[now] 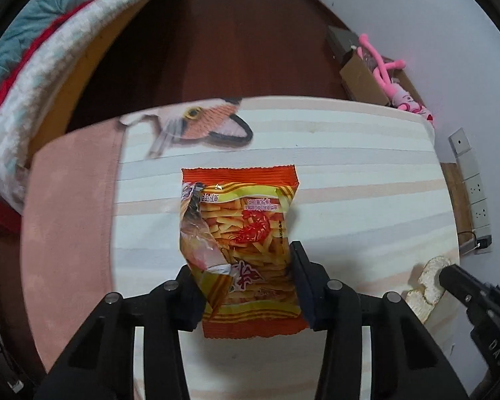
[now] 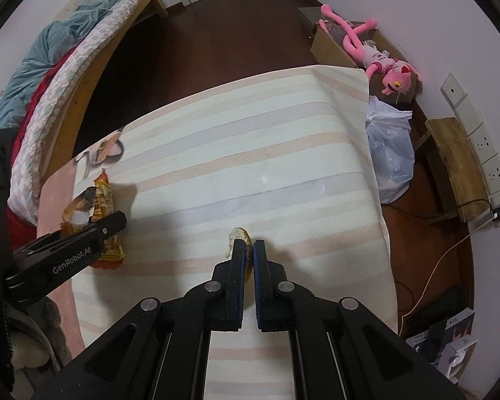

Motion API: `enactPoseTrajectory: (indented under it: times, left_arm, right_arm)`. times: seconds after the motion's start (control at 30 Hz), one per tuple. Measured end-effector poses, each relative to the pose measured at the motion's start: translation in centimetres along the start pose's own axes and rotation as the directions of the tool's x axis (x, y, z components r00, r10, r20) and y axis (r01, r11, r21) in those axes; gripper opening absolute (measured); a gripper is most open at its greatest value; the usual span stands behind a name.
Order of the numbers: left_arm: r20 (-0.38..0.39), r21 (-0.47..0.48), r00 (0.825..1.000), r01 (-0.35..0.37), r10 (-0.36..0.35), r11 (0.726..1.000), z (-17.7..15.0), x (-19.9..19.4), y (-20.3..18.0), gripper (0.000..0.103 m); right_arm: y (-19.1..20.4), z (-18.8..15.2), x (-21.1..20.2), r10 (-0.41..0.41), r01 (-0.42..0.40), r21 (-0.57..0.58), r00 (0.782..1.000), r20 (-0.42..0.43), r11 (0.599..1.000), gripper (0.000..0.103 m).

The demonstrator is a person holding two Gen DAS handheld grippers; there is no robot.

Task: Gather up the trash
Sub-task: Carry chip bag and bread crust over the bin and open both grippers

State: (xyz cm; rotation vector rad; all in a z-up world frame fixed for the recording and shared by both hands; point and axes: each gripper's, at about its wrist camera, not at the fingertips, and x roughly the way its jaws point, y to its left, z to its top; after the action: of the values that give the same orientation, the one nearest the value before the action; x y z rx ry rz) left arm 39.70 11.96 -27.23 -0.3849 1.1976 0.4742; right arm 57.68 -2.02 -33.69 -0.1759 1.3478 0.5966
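Observation:
An orange and yellow snack bag [image 1: 243,226], torn open along its left side, is caught by its lower half between the pads of my left gripper [image 1: 243,260]. In the right wrist view the same snack bag [image 2: 103,196] hangs edge-on above the striped table, with the left gripper [image 2: 116,221] on it. My right gripper [image 2: 249,243] is shut on a bitten slice of bread [image 2: 238,233] that sticks out past its fingertips. From the left wrist view that bread [image 1: 426,283] shows at the lower right, held by the right gripper [image 1: 446,271].
The table wears a striped cloth [image 2: 250,153] with a cat print [image 1: 200,123] and a pink cloth [image 1: 70,200] at its left. A white plastic bag [image 2: 390,153], a wooden stool [image 2: 456,163] and a pink plush toy [image 2: 383,63] stand to the right. A bed [image 2: 50,76] lies left.

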Motion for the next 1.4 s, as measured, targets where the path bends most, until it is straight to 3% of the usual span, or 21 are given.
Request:
enactPoseTrajectory:
  times: [0.23, 0.47, 0.7, 0.87, 1.03, 1.17, 1.27, 1.4]
  left_arm:
    - [0.154, -0.007, 0.988, -0.019, 0.020, 1.000, -3.8, -7.5, 2.1, 0.041]
    - [0.282, -0.059, 0.959, 0.004, 0.013, 0.998, -9.3, -17.4, 6.7, 0.041]
    - [0.349, -0.157, 0.934, -0.020, 0.074, 0.987, -15.8, -24.6, 14.4, 0.041]
    - [0.348, -0.244, 0.927, -0.055, 0.140, 0.968, -21.0, -27.4, 21.4, 0.041]
    - [0.302, -0.348, 0.932, -0.089, 0.202, 0.933, -26.1, -27.5, 28.8, 0.041]
    - [0.226, -0.439, 0.952, -0.089, 0.206, 0.894, -29.9, -25.3, 35.2, 0.041]
    - [0.168, -0.508, 0.969, -0.074, 0.183, 0.858, -32.2, -22.9, 39.8, 0.041]
    - [0.073, -0.614, 0.995, -0.004, 0.062, 0.789, -35.5, -17.1, 46.6, 0.041]
  right_arm:
    - [1.8, -2.5, -4.7, 0.053, -0.050, -0.055, 0.997, 0.059, 0.997, 0.005]
    - [7.0, -6.3, -12.0, 0.139, -0.117, -0.171, 0.982, 0.126, 0.978, 0.005]
    - [15.1, -11.4, -17.2, 0.263, -0.217, -0.291, 0.957, 0.126, 0.932, 0.005]
    - [23.8, -16.0, -18.9, 0.360, -0.305, -0.390, 0.930, 0.076, 0.869, 0.005]
    - [33.5, -21.5, -18.4, 0.427, -0.386, -0.478, 0.904, -0.025, 0.789, 0.005]
    - [40.7, -25.6, -15.6, 0.425, -0.415, -0.528, 0.899, -0.110, 0.741, 0.005]
    - [45.3, -28.2, -12.1, 0.391, -0.420, -0.547, 0.903, -0.176, 0.724, 0.005]
    - [50.6, -30.9, -5.6, 0.306, -0.397, -0.569, 0.918, -0.254, 0.720, 0.005]
